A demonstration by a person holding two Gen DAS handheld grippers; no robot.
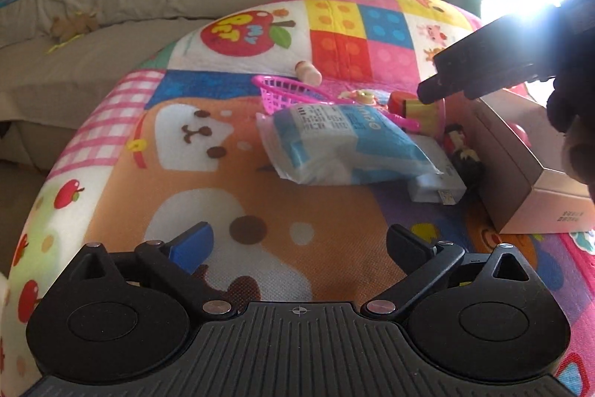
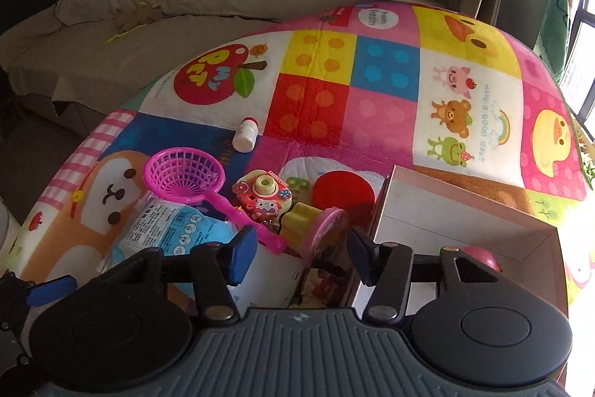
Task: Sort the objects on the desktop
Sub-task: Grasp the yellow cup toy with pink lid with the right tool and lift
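Observation:
Toys lie in a heap on the colourful play mat [image 2: 390,80]. In the right wrist view I see a pink toy sieve [image 2: 186,173], a pink-red toy camera [image 2: 262,196], a yellow cup with a pink lid [image 2: 319,229], a blue-white packet [image 2: 174,233] and a small white bottle [image 2: 245,134]. My right gripper [image 2: 301,255] hovers open over the cup and a small figurine [image 2: 323,279], pads touching nothing. My left gripper [image 1: 299,240] stands wide open over bare mat, short of the packet [image 1: 346,144]. The figurine [image 1: 461,147] lies beside a white flat box [image 1: 435,188].
An open cardboard box [image 2: 465,211] stands right of the heap, with a pink ball [image 2: 479,255] inside. A grey sofa [image 2: 186,6] with plush toys runs along the far side of the mat. The mat's far half is bare.

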